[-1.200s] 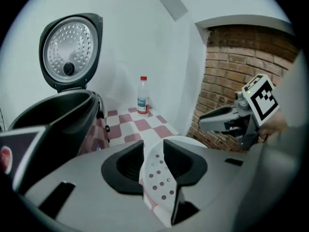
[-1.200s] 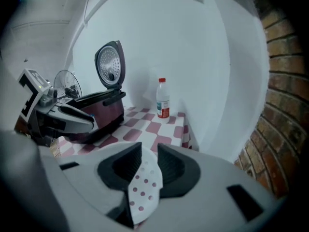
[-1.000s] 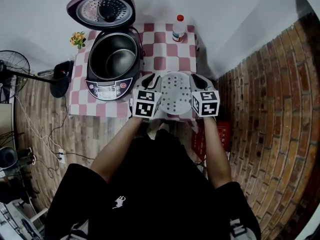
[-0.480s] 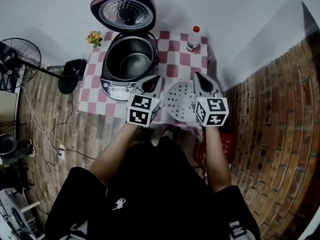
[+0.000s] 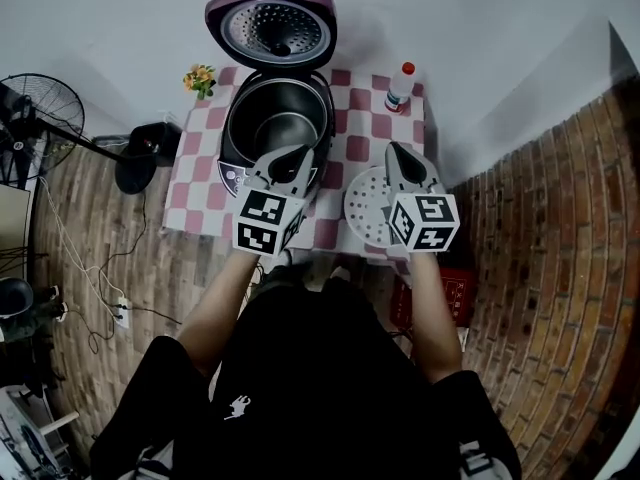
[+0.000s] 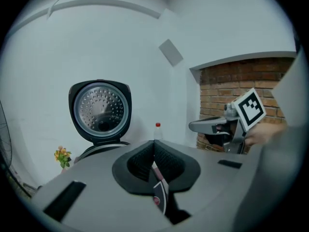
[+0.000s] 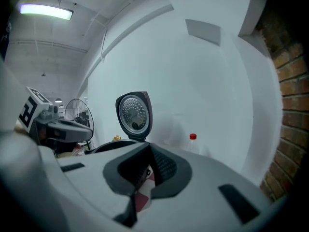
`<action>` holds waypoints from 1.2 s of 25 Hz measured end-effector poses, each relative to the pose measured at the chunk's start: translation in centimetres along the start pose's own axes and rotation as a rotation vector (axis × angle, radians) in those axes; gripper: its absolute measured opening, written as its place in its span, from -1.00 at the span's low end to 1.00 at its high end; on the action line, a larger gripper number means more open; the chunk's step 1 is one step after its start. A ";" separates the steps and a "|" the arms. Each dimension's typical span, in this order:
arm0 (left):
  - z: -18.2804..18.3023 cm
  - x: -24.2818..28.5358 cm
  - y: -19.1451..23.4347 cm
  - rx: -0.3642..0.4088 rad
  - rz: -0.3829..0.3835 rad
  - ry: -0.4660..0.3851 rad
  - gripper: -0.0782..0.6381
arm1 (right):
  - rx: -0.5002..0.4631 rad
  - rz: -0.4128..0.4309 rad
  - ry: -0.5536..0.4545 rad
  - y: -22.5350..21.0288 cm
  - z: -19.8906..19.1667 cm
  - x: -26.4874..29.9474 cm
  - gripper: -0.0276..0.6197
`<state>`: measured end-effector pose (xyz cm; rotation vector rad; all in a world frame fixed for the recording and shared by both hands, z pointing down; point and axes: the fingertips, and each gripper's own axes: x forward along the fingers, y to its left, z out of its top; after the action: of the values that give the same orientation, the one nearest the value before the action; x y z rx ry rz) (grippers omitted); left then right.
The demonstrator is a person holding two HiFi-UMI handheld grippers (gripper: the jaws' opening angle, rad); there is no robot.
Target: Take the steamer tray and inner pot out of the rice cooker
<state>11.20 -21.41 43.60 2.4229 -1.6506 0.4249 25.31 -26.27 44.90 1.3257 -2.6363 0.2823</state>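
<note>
The purple rice cooker [image 5: 262, 118] stands on the checked table [image 5: 200, 203] with its lid [image 5: 278, 28] up. The dark inner pot [image 5: 290, 126] sits inside it. The white perforated steamer tray [image 5: 365, 203] lies flat on the table's right front. My left gripper [image 5: 303, 155] hovers over the cooker's front rim, shut and empty. My right gripper [image 5: 393, 151] hangs above the tray's right side, also shut with nothing held. In the left gripper view the jaws [image 6: 153, 143] meet below the lid [image 6: 100, 111]. The right gripper view shows its pads [image 7: 148, 146] closed.
A red-capped bottle [image 5: 402, 85] stands at the table's back right and small flowers [image 5: 200, 76] at the back left. A floor fan [image 5: 30, 118] stands left of the table. A brick wall [image 5: 540, 218] runs along the right, a white wall behind.
Both grippers have risen off the tray's two sides and their jaws have closed. The left one moved left toward the cooker. The tray stays on the table.
</note>
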 end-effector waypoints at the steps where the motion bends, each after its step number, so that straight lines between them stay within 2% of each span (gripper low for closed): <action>1: 0.3 -0.2 0.7 0.006 0.000 -0.009 -0.77 | -0.006 -0.008 -0.001 0.3 0.2 0.3 -0.91; 9: 1.5 -1.7 6.8 -0.007 0.031 -0.037 -0.77 | -0.044 -0.029 -0.007 3.0 2.0 2.7 -0.91; 16: 1.4 -2.2 12.9 -0.031 0.068 -0.031 -0.77 | -0.060 -0.050 0.029 4.9 1.7 5.7 -0.91; 23: 0.0 -1.8 18.1 -0.035 0.102 0.017 -0.77 | -0.065 -0.062 0.095 6.1 0.5 8.7 -0.91; 28: -2.6 -0.5 21.2 -0.056 0.100 0.095 -0.77 | -0.077 -0.074 0.175 6.8 -1.6 11.0 -0.91; 30: -3.7 0.2 22.1 -0.054 0.091 0.128 -0.70 | -0.076 -0.088 0.207 6.7 -2.5 11.8 -0.91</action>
<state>-9.78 -28.59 46.86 2.2386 -1.6995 0.5300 13.19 -30.83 49.51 1.3078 -2.3881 0.2866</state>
